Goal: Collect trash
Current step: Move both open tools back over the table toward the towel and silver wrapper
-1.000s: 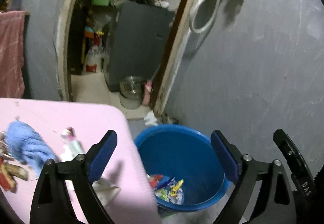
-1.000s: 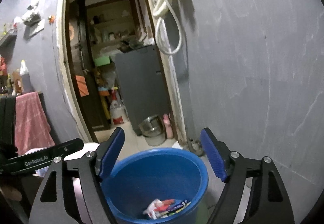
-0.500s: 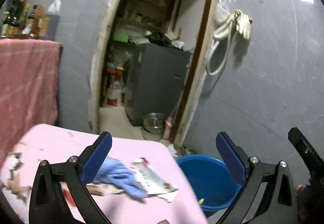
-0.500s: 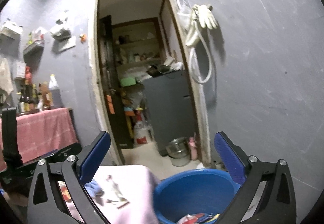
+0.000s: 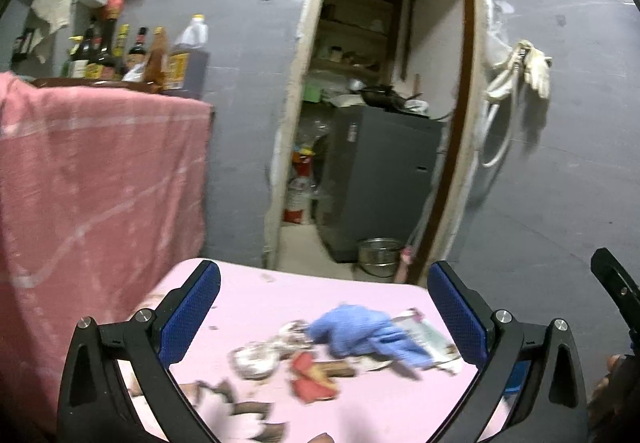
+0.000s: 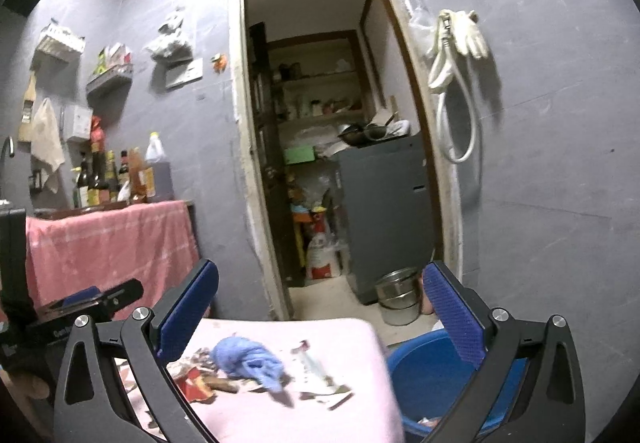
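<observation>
Above the soft pink table (image 5: 280, 295), both the left gripper (image 5: 324, 317) and right gripper (image 6: 320, 317) hang wide-spread and empty over crumpled wrappers (image 5: 312, 379) and a rumpled blue cloth (image 5: 356, 331).

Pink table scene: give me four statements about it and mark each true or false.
1. A blue cloth lies on the pink table among wrappers. True.
2. The left hand-held gripper is shut on a wrapper. False: its jaws are open and empty.
3. The blue bucket stands right of the table in the right wrist view. True.
4. The right hand-held gripper holds the cloth. False: it is open, holding nothing.
</observation>
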Demonstrator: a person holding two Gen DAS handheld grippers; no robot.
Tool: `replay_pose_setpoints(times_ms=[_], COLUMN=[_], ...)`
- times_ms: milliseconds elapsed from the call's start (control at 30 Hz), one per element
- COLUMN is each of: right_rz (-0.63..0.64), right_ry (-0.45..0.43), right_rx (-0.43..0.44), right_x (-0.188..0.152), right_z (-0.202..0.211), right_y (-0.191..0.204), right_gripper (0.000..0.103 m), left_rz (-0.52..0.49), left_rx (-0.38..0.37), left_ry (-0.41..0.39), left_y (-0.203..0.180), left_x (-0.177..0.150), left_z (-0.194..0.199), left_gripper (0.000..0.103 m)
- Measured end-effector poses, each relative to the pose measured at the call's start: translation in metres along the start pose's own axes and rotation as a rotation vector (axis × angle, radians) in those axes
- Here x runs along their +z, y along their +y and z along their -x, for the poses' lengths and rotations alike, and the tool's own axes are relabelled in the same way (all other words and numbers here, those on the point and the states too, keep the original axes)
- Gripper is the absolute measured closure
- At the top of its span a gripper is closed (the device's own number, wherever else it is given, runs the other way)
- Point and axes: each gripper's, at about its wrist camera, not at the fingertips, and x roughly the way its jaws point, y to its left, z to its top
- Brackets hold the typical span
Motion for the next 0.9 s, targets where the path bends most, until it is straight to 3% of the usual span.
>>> replay_pose_setpoints(times_ms=[367, 900], right_rz=[0.072, 0.157], right_ry=[0.122, 0.420], right_rx=[0.062, 0.145], right_x=[-0.034, -0.065], right_z=[-0.036, -0.108], right_y=[0.032, 0.053], right_gripper=[0.000, 0.000], left_rz=[0.020, 0.043], left_rx=[0.087, 0.031], left_ry=[0.069, 0.329], left_y=[0.069, 0.088], left_x=[-0.031, -0.051], left_z=[-0.001, -0.049], left_gripper=[0.002, 0.002])
